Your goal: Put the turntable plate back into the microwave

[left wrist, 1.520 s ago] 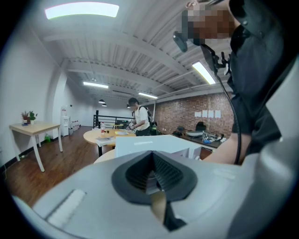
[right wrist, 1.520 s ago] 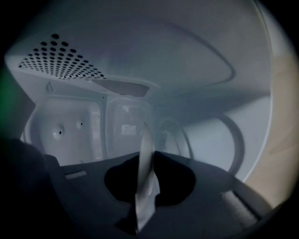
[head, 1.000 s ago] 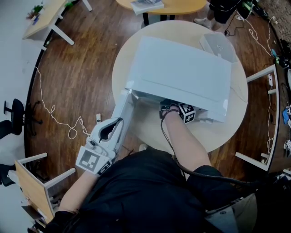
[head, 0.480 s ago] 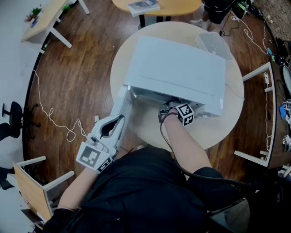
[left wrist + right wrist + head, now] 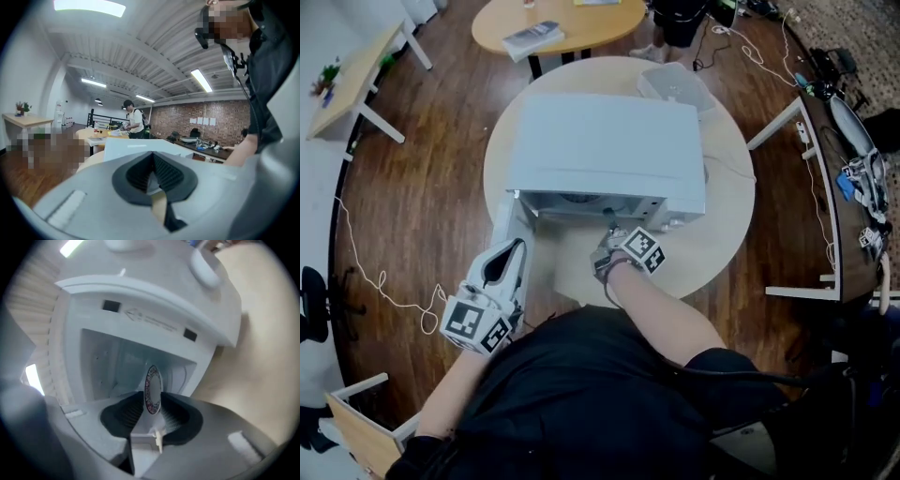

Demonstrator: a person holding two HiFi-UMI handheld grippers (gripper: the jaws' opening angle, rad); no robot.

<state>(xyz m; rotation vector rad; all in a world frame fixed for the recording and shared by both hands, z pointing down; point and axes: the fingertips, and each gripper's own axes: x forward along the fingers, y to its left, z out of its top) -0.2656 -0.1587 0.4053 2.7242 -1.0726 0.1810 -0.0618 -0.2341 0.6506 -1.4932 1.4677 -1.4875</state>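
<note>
Your right tool (image 5: 151, 414) pinches one turntable plate (image 5: 152, 387), its jaws just widened, facing one microwave (image 5: 140, 319). Your left tool (image 5: 151, 169) is closed and empty.

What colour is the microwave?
The microwave is white, clearest in the head view.

The right gripper (image 5: 152, 403) had just been opening its jaws, yet both pads lay against the turntable plate (image 5: 152, 389), which stood on edge between them with its patterned rim showing. Beyond it the white microwave (image 5: 154, 301) showed its open cavity, with the pale table (image 5: 255, 333) at the right.
</note>
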